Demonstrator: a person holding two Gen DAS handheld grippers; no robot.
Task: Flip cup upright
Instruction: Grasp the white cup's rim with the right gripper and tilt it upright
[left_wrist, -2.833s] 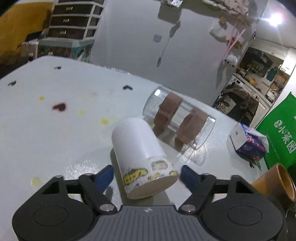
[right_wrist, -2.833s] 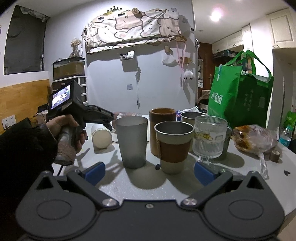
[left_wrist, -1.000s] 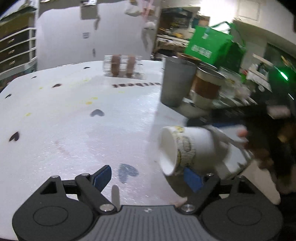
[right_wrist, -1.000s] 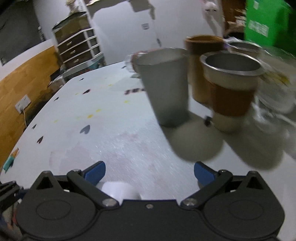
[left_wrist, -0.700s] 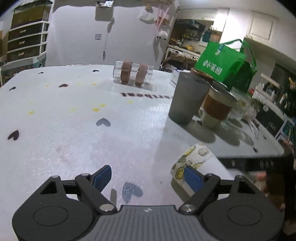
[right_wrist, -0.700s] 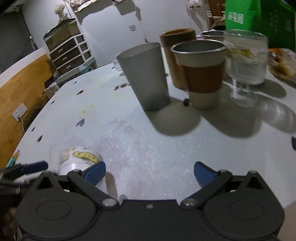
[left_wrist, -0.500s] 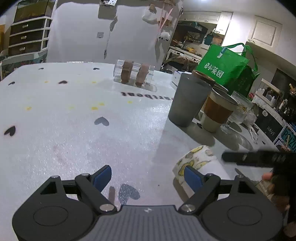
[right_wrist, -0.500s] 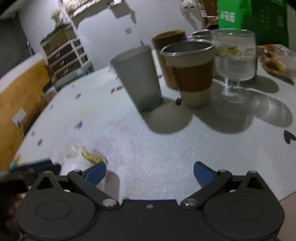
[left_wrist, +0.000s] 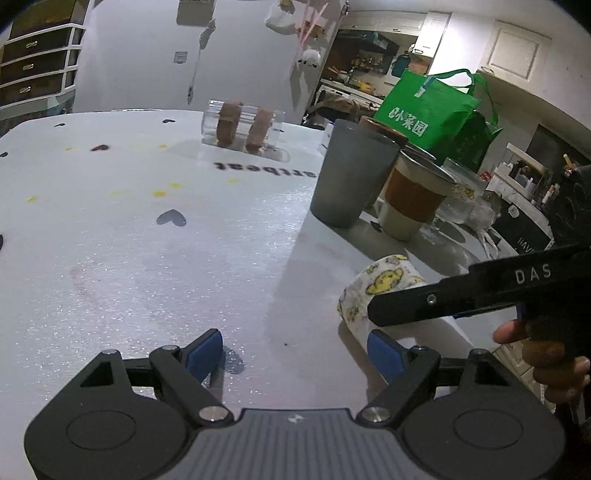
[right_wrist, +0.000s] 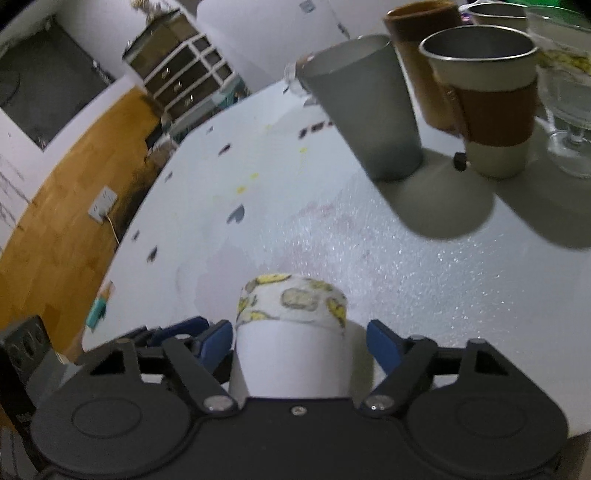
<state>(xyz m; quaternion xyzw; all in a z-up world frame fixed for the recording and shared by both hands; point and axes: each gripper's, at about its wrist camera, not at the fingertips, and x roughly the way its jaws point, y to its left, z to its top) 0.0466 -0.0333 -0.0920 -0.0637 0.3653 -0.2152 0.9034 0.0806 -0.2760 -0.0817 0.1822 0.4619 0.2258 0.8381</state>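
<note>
White cup (right_wrist: 291, 332) now between open right jaws, left jaws open, empty

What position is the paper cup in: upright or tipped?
Tipped: the left wrist view shows the paper cup leaning, printed end raised, inside the right gripper.

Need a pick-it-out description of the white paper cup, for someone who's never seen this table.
On the white table, away from the cluster of tall cups at the far right, the white paper cup lies on its side between the pads of the open right claw. It alone is toppled, with a band of yellow cartoon figures at its rim.
</note>
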